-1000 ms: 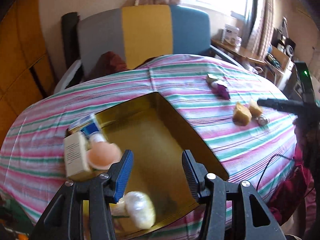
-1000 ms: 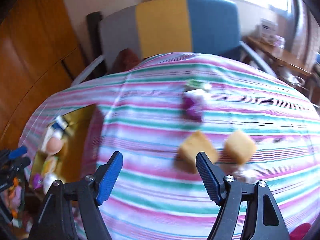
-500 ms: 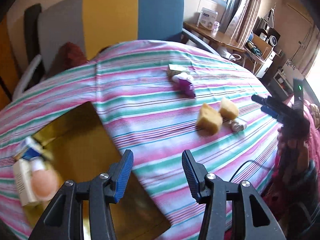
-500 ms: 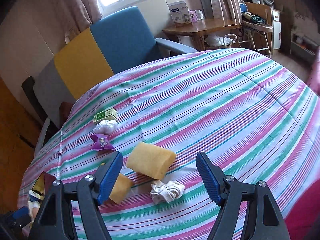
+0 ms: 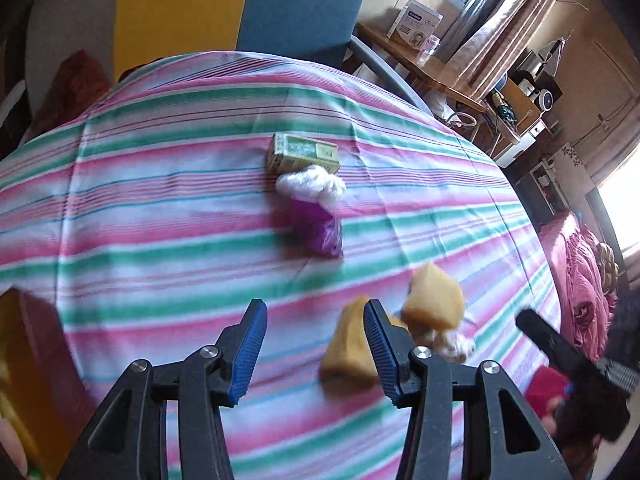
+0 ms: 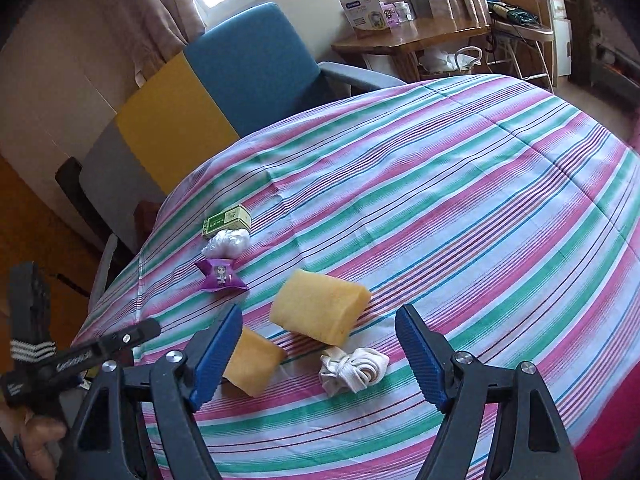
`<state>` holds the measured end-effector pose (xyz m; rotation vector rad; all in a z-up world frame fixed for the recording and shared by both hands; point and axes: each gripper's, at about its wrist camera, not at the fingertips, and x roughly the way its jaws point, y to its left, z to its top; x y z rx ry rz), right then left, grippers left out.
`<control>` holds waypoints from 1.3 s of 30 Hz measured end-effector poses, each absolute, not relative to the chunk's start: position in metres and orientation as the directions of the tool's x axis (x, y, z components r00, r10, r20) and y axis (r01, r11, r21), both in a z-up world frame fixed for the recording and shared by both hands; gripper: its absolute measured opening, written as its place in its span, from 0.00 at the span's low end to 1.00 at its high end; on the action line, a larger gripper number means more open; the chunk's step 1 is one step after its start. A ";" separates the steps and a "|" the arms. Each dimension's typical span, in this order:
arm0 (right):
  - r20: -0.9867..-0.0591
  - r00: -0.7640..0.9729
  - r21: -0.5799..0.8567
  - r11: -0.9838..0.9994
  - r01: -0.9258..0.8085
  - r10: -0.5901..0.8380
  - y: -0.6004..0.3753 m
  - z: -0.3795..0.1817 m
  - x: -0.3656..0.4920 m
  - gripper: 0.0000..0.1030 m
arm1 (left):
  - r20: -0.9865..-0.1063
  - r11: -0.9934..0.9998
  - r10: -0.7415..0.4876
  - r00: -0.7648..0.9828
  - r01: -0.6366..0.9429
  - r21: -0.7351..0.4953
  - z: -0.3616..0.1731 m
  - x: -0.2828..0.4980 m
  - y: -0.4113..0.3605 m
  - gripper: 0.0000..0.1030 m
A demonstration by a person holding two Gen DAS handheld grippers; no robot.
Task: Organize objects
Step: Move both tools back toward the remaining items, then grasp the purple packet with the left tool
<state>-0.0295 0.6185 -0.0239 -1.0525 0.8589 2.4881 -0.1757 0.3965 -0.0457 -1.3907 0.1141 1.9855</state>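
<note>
Loose objects lie on the striped tablecloth [image 6: 460, 184]: a green box [image 6: 226, 221], a white wad [image 6: 226, 242], a purple packet [image 6: 219, 276], two yellow sponges [image 6: 318, 312] [image 6: 252, 360] and a knotted white cloth [image 6: 354, 368]. My right gripper [image 6: 320, 356] is open and empty, hovering over the sponges and the cloth. My left gripper [image 5: 316, 344] is open and empty above the cloth, with a sponge [image 5: 348, 352] just behind its right finger. The green box [image 5: 303, 152], white wad [image 5: 311, 186] and purple packet [image 5: 318, 230] lie ahead of it.
The gold box's [image 5: 24, 364] corner shows at the left edge of the left wrist view. A grey, yellow and blue chair [image 6: 200, 100] stands behind the table. A wooden side table [image 6: 412, 36] with a carton stands at the back right.
My left gripper has swung right, away from the gold box and toward the loose objects. My right gripper has turned right and come nearer the sponges and the cloth. Both stayed open.
</note>
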 end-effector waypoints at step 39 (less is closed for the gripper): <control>-0.811 -0.585 0.384 -0.753 -0.534 0.001 0.629 -0.053 -0.041 0.79 | -0.837 -0.710 0.513 -0.192 -0.642 -0.289 -0.021 -0.123 0.337 0.41</control>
